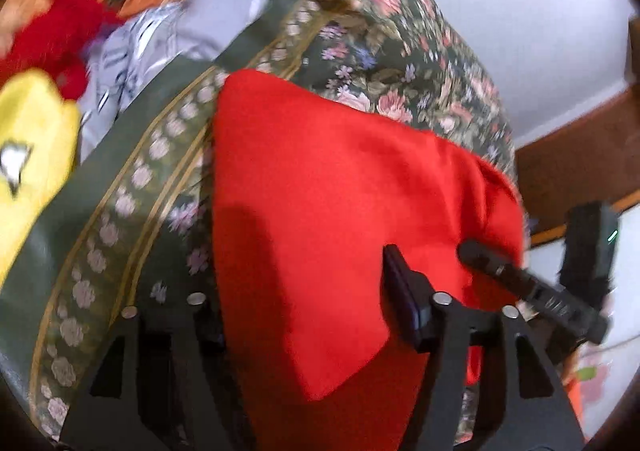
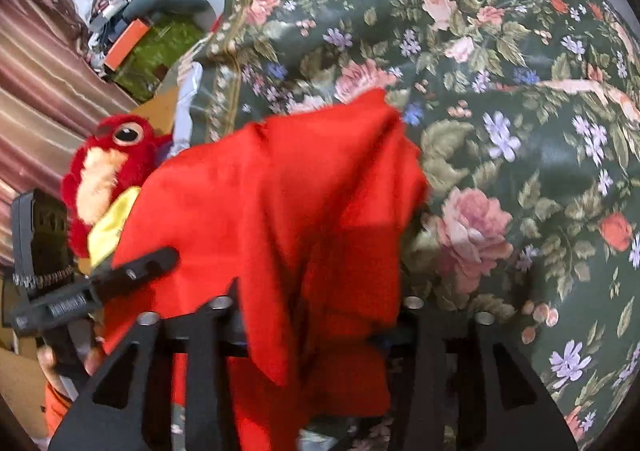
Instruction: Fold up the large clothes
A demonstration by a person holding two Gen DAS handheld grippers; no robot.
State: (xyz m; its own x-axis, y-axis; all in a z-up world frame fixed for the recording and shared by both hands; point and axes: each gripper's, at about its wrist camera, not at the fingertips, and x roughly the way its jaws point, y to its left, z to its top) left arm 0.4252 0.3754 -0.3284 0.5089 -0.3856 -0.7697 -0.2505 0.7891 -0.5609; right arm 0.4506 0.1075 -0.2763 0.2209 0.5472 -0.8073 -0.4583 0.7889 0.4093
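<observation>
Both grippers hung over the red garment [image 1: 320, 219] on the floral bedspread [image 1: 400, 51]. Left gripper [image 1: 304, 311] stood released, cloth draped between its fingers. Right gripper [image 2: 320, 315]: fingertips buried under cloth, grip undeterminable. Red plush toy [image 2: 108, 167] lay at the left.

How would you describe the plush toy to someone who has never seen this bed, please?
Find the dark floral bedspread and follow the red cloth to its left edge. The plush toy sits there: fuzzy red, one big glossy eye, a cream face patch, unlike the smooth cloth.
</observation>
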